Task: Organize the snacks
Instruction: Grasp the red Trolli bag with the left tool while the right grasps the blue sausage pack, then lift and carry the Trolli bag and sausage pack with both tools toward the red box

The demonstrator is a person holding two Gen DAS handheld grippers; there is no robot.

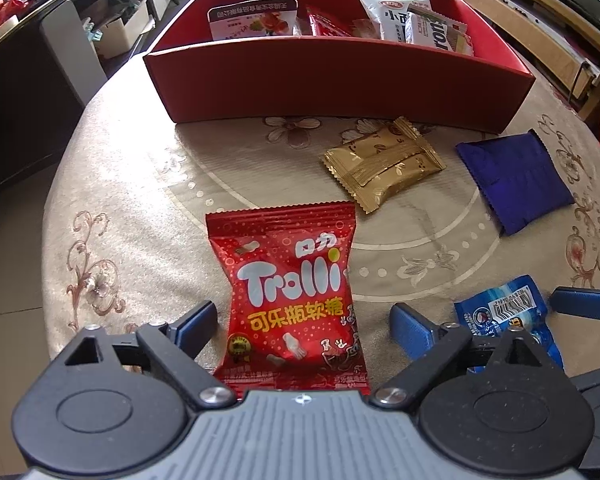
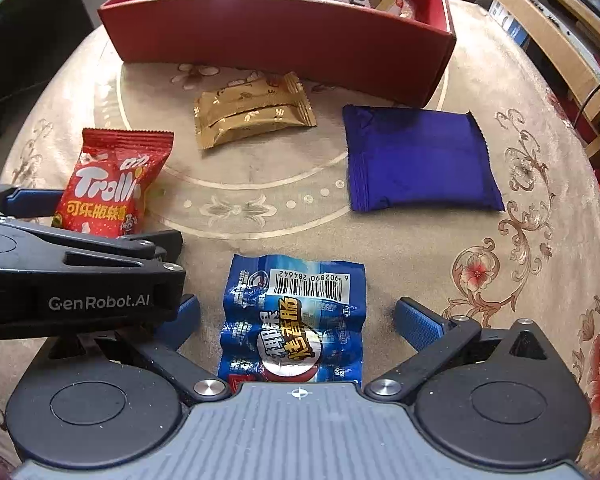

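A red Trolli candy bag [image 1: 290,300] lies flat on the table between the pads of my left gripper [image 1: 304,324], which stands open with a gap on both sides of the bag. A blue sausage packet [image 2: 296,320] with a barcode lies between the pads of my right gripper [image 2: 298,324], also open and clear of it. The same blue packet [image 1: 508,316] shows at the right of the left wrist view, and the Trolli bag [image 2: 112,184] at the left of the right wrist view. A red box [image 1: 340,76] at the back holds several snack packs.
A gold wrapped snack [image 1: 384,166] and a dark blue pouch [image 1: 516,182] lie on the patterned tablecloth [image 1: 140,200] in front of the box. The left gripper's body [image 2: 80,288] crosses the right view's left side. Shelves and furniture ring the round table.
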